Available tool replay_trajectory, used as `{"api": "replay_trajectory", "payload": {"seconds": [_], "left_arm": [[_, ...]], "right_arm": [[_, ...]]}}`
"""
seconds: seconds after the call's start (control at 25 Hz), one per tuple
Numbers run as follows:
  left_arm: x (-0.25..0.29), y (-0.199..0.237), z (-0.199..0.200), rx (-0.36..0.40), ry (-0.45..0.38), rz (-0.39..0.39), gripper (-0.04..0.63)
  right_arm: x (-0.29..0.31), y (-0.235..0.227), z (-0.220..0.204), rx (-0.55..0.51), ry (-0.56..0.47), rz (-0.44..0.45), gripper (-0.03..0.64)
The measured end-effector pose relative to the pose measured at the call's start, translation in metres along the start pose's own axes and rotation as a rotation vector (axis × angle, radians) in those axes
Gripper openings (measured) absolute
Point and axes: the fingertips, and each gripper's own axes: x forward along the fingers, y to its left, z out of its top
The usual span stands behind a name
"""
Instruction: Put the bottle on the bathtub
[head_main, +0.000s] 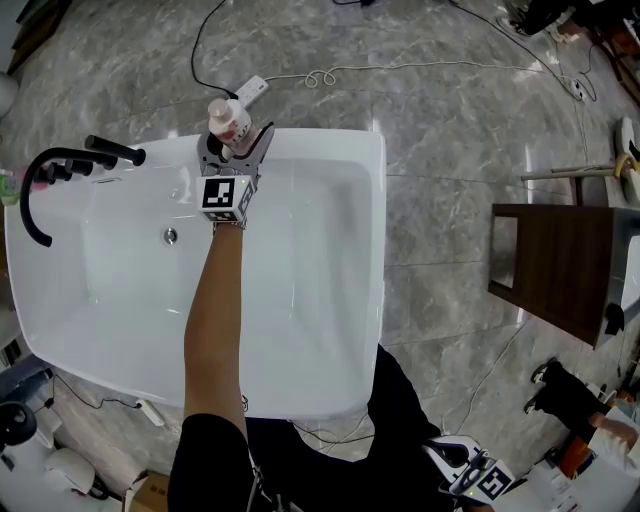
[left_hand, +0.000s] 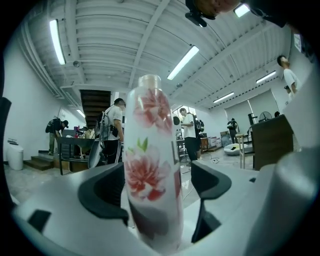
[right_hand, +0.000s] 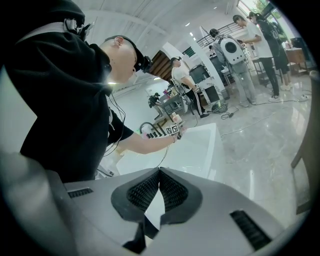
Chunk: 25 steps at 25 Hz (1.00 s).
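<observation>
A white bottle (head_main: 229, 120) printed with pink flowers stands upright on the far rim of the white bathtub (head_main: 330, 142). My left gripper (head_main: 237, 139) reaches across the tub and straddles it, open. In the left gripper view the bottle (left_hand: 152, 170) fills the middle; the left pad sits at its edge and a thin gap shows before the right pad (left_hand: 210, 182). My right gripper (head_main: 450, 460) hangs low at the bottom right, away from the tub. Its pads (right_hand: 142, 192) meet, shut on nothing.
A black faucet (head_main: 45, 175) with handles stands on the tub's left rim. A power strip (head_main: 250, 89) and cables lie on the marble floor behind the bottle. A dark wooden table (head_main: 560, 265) stands to the right. Several people stand in the background.
</observation>
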Motion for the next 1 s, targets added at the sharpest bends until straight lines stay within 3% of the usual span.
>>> {"api": "replay_trajectory", "payload": {"seconds": [0.16, 0.36, 0.6, 0.8, 1.0], "left_arm": [[-0.006, -0.004, -0.002, -0.006, 0.008, -0.019, 0.432], [-0.027, 0.012, -0.004, -0.016, 0.025, 0.048, 0.499], [-0.069, 0.008, 0.017, -0.012, 0.028, 0.041, 0.511], [-0.139, -0.023, 0.067, -0.053, 0.009, -0.027, 0.509], [-0.217, -0.064, 0.158, -0.084, -0.016, -0.148, 0.506]], "right_arm": [[0.002, 0.004, 0.000, -0.009, -0.010, 0.003, 0.012], [-0.002, 0.012, 0.005, -0.021, -0.023, 0.002, 0.012], [-0.007, 0.025, 0.010, -0.058, -0.056, 0.010, 0.012], [-0.011, 0.054, 0.037, -0.107, -0.108, 0.014, 0.012], [-0.023, 0.095, 0.073, -0.180, -0.154, 0.009, 0.012]]}}
